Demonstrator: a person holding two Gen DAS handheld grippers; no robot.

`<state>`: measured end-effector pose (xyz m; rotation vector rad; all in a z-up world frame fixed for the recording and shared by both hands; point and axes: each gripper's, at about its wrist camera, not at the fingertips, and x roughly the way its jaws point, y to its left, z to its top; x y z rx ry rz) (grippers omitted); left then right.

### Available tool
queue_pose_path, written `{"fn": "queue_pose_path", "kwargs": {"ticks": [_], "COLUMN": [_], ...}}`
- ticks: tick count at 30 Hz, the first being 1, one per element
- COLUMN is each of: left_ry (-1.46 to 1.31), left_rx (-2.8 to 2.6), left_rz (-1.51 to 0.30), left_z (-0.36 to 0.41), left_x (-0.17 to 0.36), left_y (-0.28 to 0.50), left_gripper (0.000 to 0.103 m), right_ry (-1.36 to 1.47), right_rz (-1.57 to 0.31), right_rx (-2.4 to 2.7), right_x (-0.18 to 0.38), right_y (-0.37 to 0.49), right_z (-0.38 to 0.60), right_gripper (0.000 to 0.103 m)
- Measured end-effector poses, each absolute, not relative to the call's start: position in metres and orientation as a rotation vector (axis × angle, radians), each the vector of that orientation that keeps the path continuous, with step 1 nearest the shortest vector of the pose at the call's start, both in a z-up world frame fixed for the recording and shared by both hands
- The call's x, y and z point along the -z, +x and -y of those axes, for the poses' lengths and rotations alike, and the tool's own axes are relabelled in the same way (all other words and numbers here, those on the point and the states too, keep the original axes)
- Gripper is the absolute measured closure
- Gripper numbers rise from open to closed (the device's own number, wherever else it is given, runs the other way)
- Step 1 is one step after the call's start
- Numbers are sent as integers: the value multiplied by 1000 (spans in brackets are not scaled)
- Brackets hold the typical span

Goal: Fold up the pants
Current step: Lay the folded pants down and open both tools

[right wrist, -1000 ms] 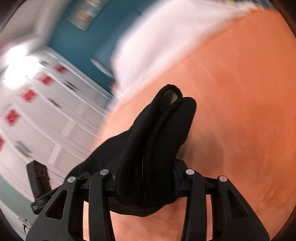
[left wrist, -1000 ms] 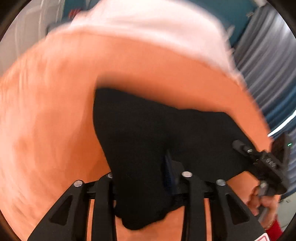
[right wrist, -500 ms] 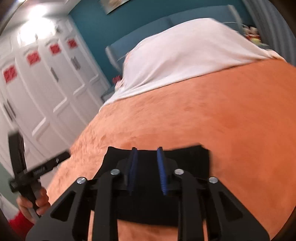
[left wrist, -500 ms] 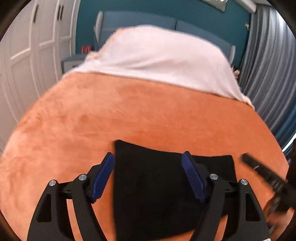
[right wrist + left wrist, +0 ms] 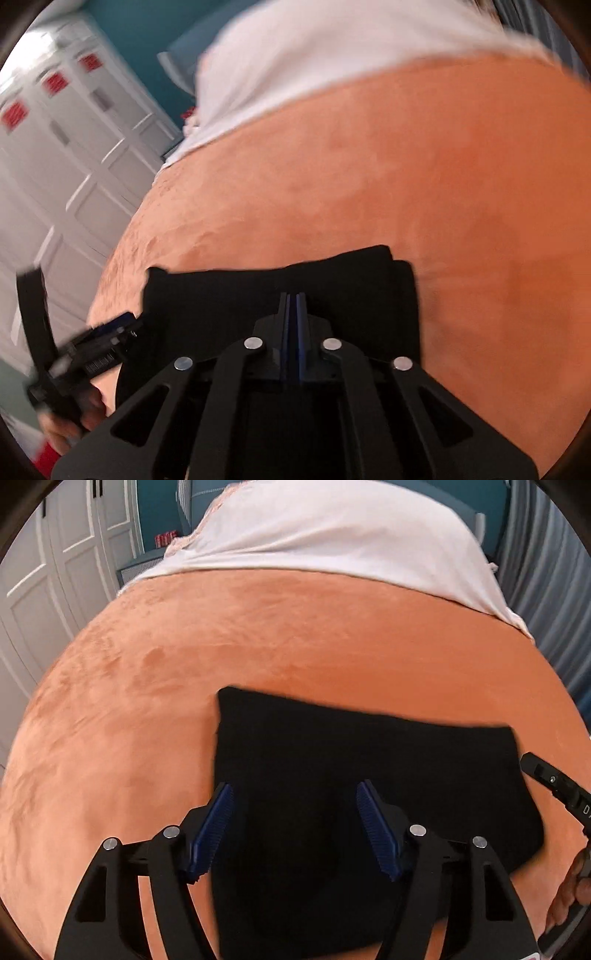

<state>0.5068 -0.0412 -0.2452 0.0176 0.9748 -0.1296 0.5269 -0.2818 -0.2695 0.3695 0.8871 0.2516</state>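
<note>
The black pants (image 5: 369, 775) lie folded into a flat rectangle on the orange blanket (image 5: 277, 635), near its front side and close under both cameras. In the left wrist view their far edge runs straight from a sharp left corner across to the right, and the left edge drops straight toward the camera; the right side bulges out in a rounder curve. The left gripper (image 5: 295, 827) hangs over the near left part of the pants with its jaws spread wide and nothing between them, the blue pads (image 5: 212, 830) bare. The right gripper (image 5: 293, 317) sits over the middle of the pants with its jaws pressed together, no cloth visible between the blue pads; this view is blurred. There the pants show a stepped right edge, one layer set slightly back from another. Bare orange blanket stretches wide beyond the far edge and to both sides of the pants. A white sheet (image 5: 332, 528) covers the far end of the bed, and white cupboard doors (image 5: 40, 602) stand to the left.
</note>
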Motion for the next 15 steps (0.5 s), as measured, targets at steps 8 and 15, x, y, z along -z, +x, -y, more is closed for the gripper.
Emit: {"fn": "queue_pose_path", "kwargs": {"ticks": [8, 15], "left_ry": [118, 24], "left_rx": [105, 54], "left_rz": [-1123, -1169], "left_z": [42, 23], "left_x": [303, 289], "left_y": [461, 475], "left_gripper": [30, 39], "right_ry": [152, 195], "right_rz": [-1026, -998], "right_rx": [-150, -102], "right_x": [298, 276], "right_y": [458, 454], "right_z": [276, 279], "right_gripper": [103, 103]}}
